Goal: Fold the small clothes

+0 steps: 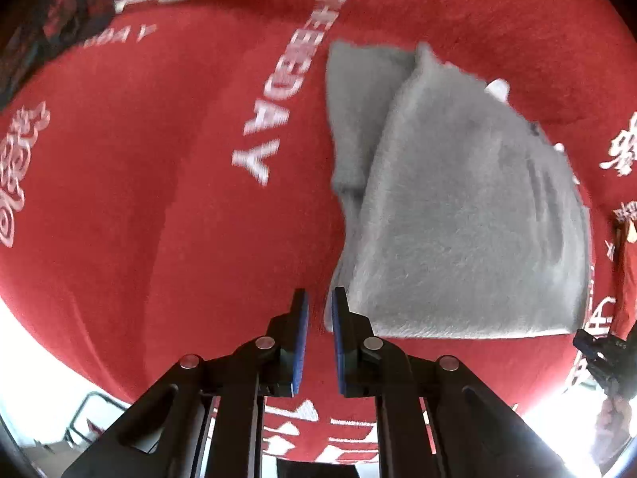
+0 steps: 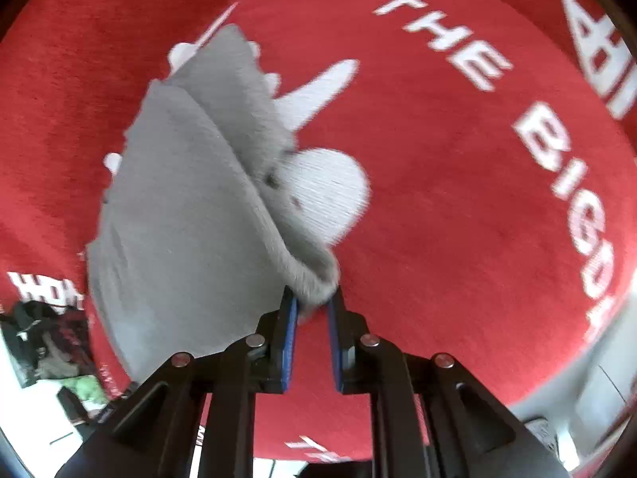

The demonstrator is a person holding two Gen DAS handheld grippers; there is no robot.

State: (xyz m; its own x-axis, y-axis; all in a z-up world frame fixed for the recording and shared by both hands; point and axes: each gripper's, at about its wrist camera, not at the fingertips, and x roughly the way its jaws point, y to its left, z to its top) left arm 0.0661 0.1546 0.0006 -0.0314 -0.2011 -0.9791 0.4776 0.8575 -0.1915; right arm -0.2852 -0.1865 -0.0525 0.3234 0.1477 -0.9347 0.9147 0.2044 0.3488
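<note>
The right tongs (image 2: pixel 312 304) pinch a corner of the grey cloth (image 2: pixel 179 207); the left tongs (image 1: pixel 319 302) stand nearly closed on nothing, just beside its near corner. The cloth lies already doubled on the red cover (image 1: pixel 159 199), so I'd judge one fold made and at least another left. White lettering (image 2: pixel 450 40) runs across the cover; dark clutter (image 2: pixel 47 342) sits beyond its edge.

A red cloth (image 1: pixel 159 199) with white printed lettering and white shapes is covering the work surface, its pile looking short and fuzzy. A dark heap of red-and-black fabric (image 2: pixel 47 338) is lying at its edge, beside something green (image 2: pixel 89 388).
</note>
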